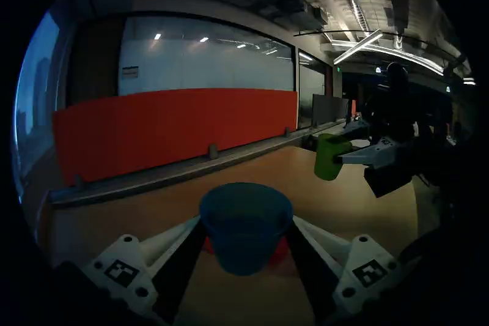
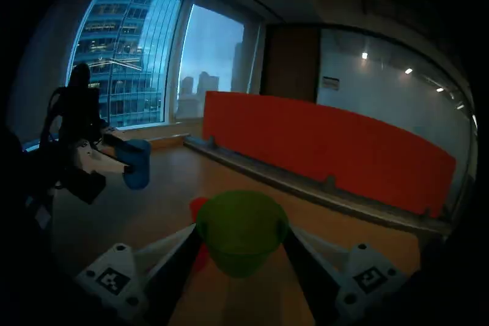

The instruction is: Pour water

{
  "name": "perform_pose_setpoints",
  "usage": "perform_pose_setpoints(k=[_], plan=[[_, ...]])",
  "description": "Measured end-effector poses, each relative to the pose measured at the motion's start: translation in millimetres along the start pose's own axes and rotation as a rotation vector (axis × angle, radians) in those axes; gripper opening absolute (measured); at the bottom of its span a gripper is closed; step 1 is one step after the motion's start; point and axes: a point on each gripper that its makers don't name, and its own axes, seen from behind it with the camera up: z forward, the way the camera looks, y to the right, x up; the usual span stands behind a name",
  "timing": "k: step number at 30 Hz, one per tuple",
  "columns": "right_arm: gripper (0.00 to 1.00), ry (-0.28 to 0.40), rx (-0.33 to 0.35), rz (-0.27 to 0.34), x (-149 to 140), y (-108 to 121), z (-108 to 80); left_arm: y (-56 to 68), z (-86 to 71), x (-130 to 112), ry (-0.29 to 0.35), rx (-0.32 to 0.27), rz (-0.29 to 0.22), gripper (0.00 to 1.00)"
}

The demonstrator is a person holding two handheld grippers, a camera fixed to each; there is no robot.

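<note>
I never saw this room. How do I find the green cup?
Look for the long red divider along the wooden table's far edge. In front of it, the right gripper holds the green cup between its two white fingers. Its neighbour, the blue cup, is in the left gripper.

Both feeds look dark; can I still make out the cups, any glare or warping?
Left gripper view: dim, blue cup clear, ceiling lights glare upper right. Right gripper view: dim, green cup clear, windows brightest, orange panel bowed by the fisheye.
</note>
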Motion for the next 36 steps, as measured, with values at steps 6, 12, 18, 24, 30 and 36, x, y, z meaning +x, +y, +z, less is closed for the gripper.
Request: perform_pose_setpoints(k=[6, 12, 18, 24, 30, 36], plan=[[0.91, 0.054, -0.008, 0.005, 14.1, -3.5, -4.7, 0.0, -8.8, 11.6, 0.039, 0.015, 0.0, 0.85], [0.91, 0.099, -0.013, 0.004, 25.9, -7.2, -8.5, 1.3, -14.3, 19.5, 0.067, 0.023, 0.004, 0.84], [0.91, 0.127, -0.014, 0.008, 34.3, -10.0, -9.1, 4.4, -16.1, 25.3, 0.084, 0.022, 0.007, 0.85], [0.91, 0.141, -0.014, 0.006, 37.8, -11.6, -8.8, 6.4, -17.5, 29.4, 0.095, 0.019, 0.009, 0.84], [0.92, 0.151, -0.014, 0.0, 40.4, -13.9, -10.2, 6.3, -18.2, 30.0, 0.095, 0.02, 0.011, 0.85], [0.93, 0.155, -0.011, 0.002, 41.0, -14.8, -10.1, 7.3, -18.9, 32.4, 0.097, 0.017, 0.017, 0.84]])
